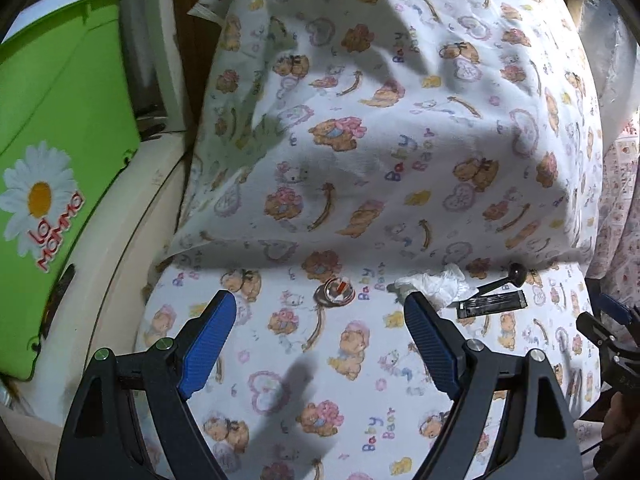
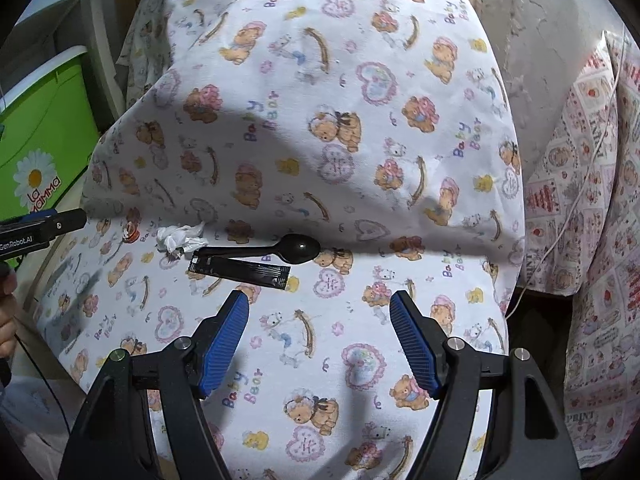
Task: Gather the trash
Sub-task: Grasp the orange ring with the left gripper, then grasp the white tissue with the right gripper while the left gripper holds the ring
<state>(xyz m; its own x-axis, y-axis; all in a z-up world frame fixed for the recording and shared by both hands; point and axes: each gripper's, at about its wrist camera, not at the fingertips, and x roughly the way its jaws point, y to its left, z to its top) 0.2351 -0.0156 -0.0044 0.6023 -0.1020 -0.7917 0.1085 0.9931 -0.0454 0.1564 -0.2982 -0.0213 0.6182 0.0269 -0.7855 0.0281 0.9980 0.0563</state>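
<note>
On the bear-print cloth lie a small clear round lid with a red mark [image 1: 334,291], a crumpled white tissue [image 1: 436,283], a black plastic spoon [image 1: 505,278] and a black flat sachet [image 1: 491,305]. My left gripper [image 1: 318,334] is open and empty, just short of the lid. In the right wrist view the tissue [image 2: 178,237], spoon [image 2: 280,250], sachet [image 2: 240,270] and lid [image 2: 131,234] lie ahead to the left. My right gripper [image 2: 319,332] is open and empty, a little short of the sachet.
A green bin with a daisy logo [image 1: 52,152] stands at the left, also in the right wrist view [image 2: 40,148]. The cloth rises into a draped mound [image 1: 380,100] behind the trash. A red-print fabric [image 2: 592,208] and a white cord [image 2: 568,208] hang at the right.
</note>
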